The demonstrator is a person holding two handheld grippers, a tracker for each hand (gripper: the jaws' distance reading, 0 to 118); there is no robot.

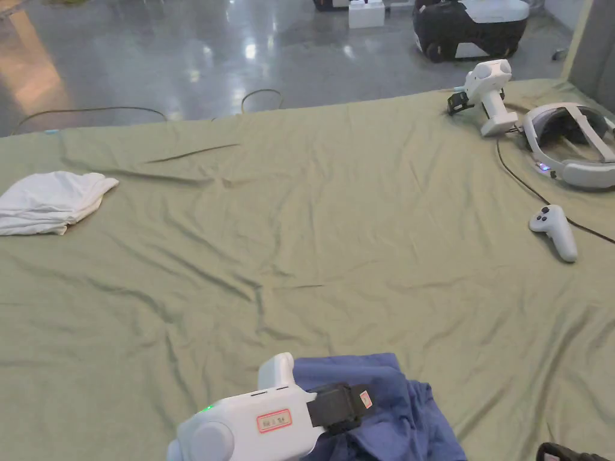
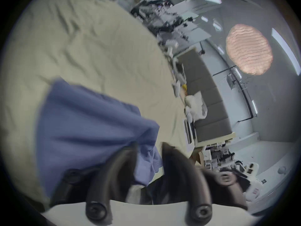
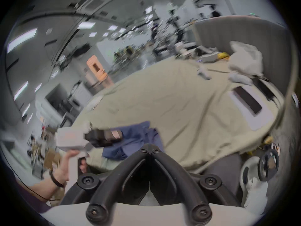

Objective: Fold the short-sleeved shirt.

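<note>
The crumpled blue short-sleeved shirt (image 1: 384,408) runs off the bottom edge of the head view, and the white-bodied left gripper (image 1: 342,408) lies over its left part, so the jaw tips are buried in cloth there. In the left gripper view the whole lower half is smeared with motion blur; the two dark jaws look parted with blue cloth between them, but I honestly can't tell whether they pinch it. The black right gripper (image 1: 564,451) is only a sliver at the head view's bottom corner. In the right gripper view, the room behind the wrinkled olive-green table cloth (image 3: 179,102) is just streaks.
</note>
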